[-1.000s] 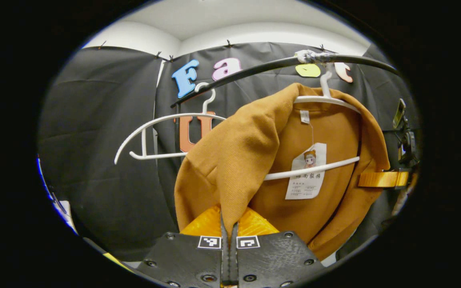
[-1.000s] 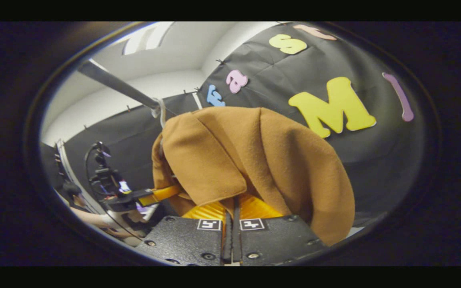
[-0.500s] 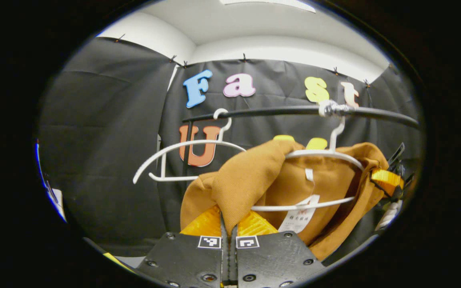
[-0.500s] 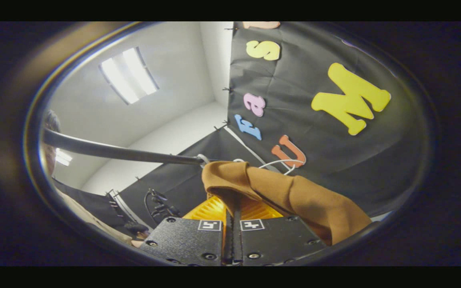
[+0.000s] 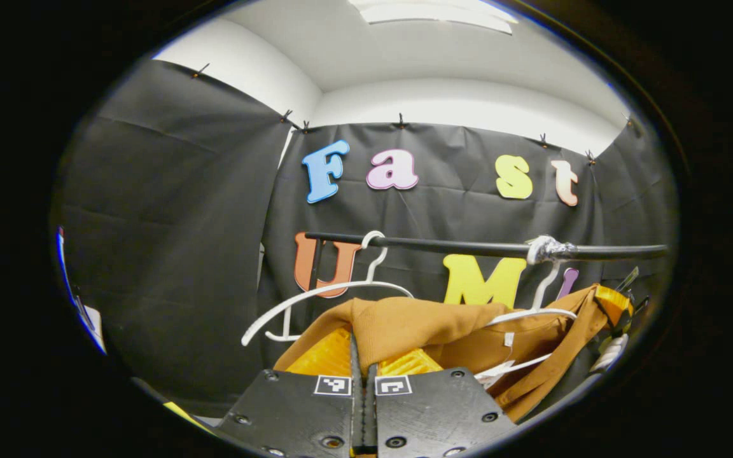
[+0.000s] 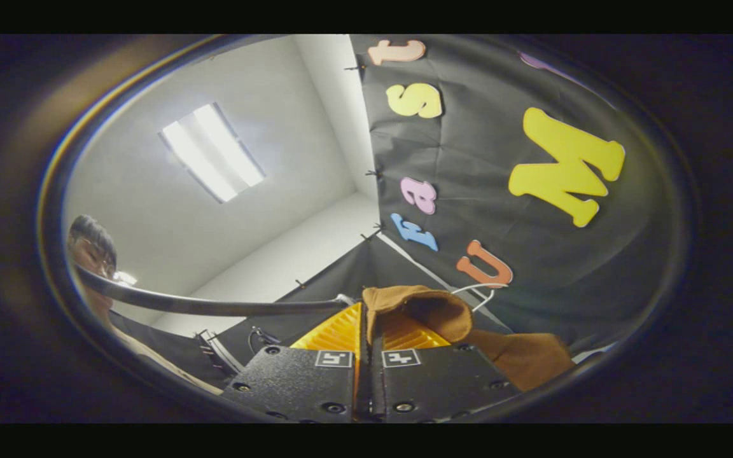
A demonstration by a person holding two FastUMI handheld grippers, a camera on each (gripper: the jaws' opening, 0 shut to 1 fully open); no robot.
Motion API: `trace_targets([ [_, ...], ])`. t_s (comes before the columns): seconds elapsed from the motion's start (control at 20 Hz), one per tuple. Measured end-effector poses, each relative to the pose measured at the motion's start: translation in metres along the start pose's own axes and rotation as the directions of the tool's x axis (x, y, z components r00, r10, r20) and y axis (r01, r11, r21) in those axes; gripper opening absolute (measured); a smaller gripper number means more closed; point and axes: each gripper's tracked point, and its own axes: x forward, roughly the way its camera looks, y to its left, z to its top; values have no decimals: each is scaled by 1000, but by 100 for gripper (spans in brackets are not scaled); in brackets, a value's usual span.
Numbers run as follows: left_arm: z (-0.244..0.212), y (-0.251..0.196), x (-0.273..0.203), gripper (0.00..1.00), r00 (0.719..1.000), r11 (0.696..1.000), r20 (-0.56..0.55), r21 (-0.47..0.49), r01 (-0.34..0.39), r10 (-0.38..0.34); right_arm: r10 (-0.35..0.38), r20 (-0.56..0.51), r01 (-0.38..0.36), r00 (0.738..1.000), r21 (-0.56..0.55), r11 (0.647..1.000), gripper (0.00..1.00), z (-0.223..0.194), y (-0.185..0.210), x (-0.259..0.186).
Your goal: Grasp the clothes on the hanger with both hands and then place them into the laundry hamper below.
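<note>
A brown garment [image 5: 443, 331] hangs partly on a white hanger [image 5: 535, 313] from the black rail [image 5: 468, 247]. My left gripper [image 5: 363, 356] is shut on a fold of its left shoulder, the cloth draped over the fingers. In the right gripper view, my right gripper [image 6: 366, 324] is shut on another fold of the same garment [image 6: 430, 312], which trails down to the right. The right gripper [image 5: 611, 299] also appears at the garment's far right end in the left gripper view. The hamper lies out of sight.
An empty white hanger [image 5: 322, 299] hangs on the rail to the left of the garment. The rail [image 6: 214, 306] crosses the right gripper view at lower left, with a person's head [image 6: 90, 248] behind it. A ceiling light [image 6: 214, 152] is overhead.
Both grippers have tipped upward while holding the garment. The rail, hangers and garment have dropped low in both views, and the garment has bunched and slid partway off its hanger.
</note>
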Motion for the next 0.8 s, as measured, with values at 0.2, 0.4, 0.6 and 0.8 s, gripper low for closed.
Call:
trace_targets([
  [0.2, 19, 9, 11, 4, 1000, 999, 2, 39, 11, -11, -1, 54, 3, 999, -43, 999, 3, 31, 4, 3],
  [0.4, 25, 9, 26, 4, 999, 995, -19, 85, 48, -46, -46, 74, 52, 996, -88, 995, 2, 44, -4, 10],
  [0.6, 9, 2, 36, 3, 987, 991, -98, 38, 129, -125, -70, 89, 76, 994, -68, 995, 2, 55, -15, 6],
  [0.8, -14, -8, 37, 4, 972, 982, -154, 39, 186, -178, -160, 108, 168, 981, -77, 983, 3, 64, -45, -4],
])
